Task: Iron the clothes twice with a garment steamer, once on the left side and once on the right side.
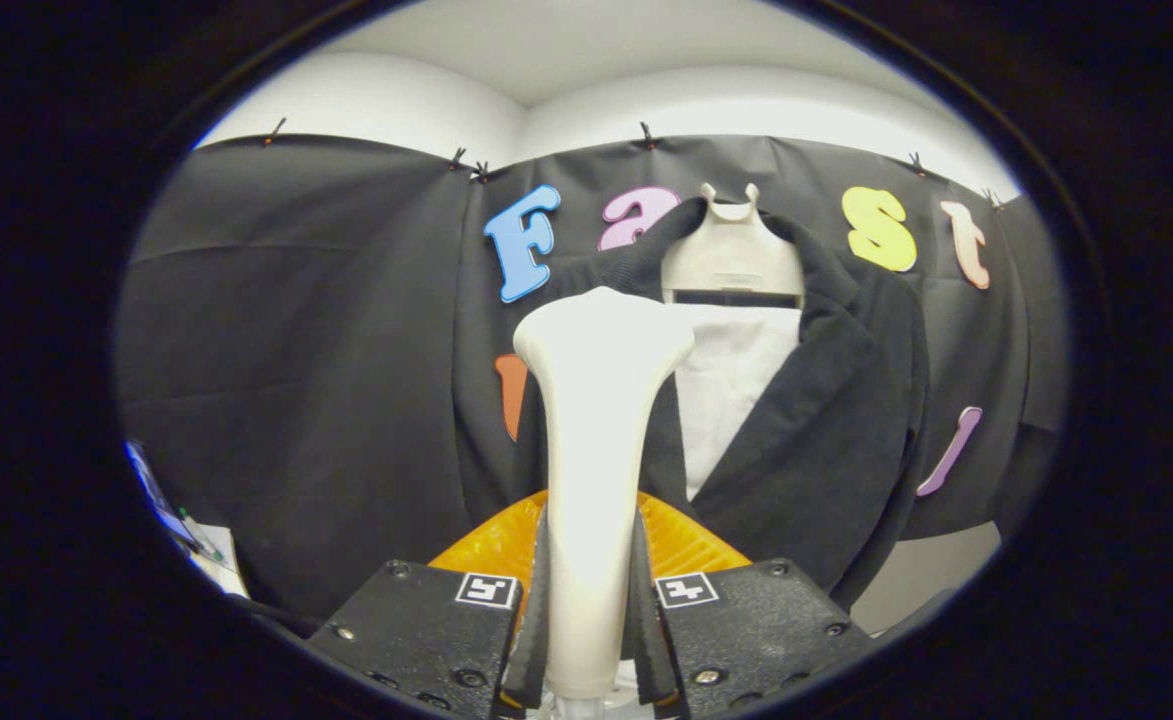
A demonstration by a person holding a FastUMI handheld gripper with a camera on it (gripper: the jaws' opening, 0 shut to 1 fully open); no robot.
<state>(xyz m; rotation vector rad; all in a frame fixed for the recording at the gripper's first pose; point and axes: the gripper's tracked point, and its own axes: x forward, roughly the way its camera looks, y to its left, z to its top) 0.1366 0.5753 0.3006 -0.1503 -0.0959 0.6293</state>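
Note:
My gripper is shut on the white handle of the garment steamer, which stands upright between the fingers with its wide head on top. Beyond it a black jacket hangs on a white hanger form with a white front panel showing between the lapels. The steamer head is in front of the jacket's left side, near the left lapel; I cannot tell whether it touches the cloth. An orange ribbed part shows just behind the fingers.
Black booth cloth hangs behind and to the left of the jacket. Some papers lie low at the left. A pale wall strip shows below the cloth at the right.

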